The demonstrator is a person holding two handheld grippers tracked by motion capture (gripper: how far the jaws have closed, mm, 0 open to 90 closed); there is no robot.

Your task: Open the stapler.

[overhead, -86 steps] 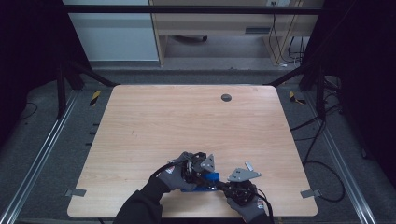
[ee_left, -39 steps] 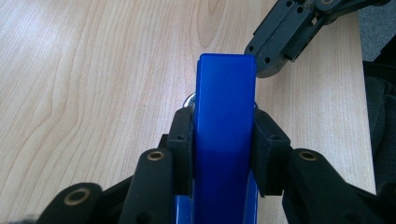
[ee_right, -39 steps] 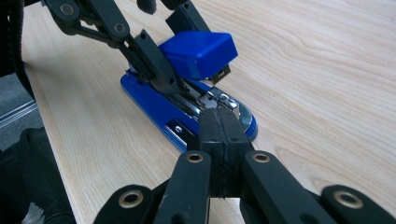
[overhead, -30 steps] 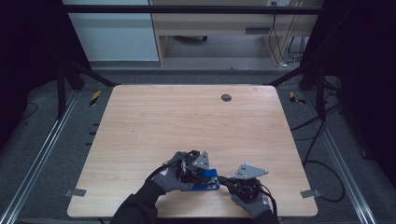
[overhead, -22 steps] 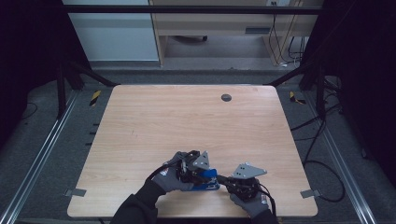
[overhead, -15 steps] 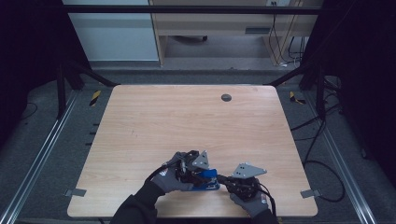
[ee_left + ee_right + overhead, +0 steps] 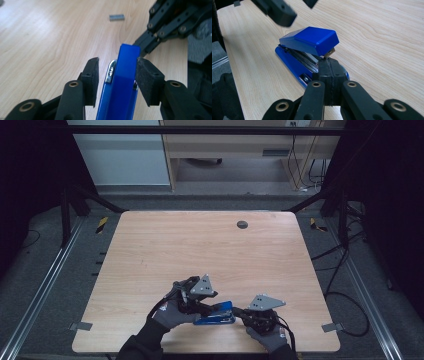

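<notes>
One blue stapler (image 7: 216,313) is lying near the front edge of the one wooden table (image 7: 200,245), between two grippers; the left gripper (image 7: 116,75) is straddling the stapler's top arm, jaws just been opening, left pad clear, right pad beside it; the right gripper (image 7: 329,72) is clenched, tips sitting under the stapler's raised nose; one staple strip (image 7: 116,17) is lying apart on the wood.

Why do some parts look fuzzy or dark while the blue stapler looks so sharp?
In the right gripper view the stapler is crisp, while the left gripper at the top edge is blurred, being too near the lens. In the left gripper view the nearest fingers look soft and the staple strip is small but clear. In the high view the table is evenly lit and its surroundings fall into deep shadow.
</notes>
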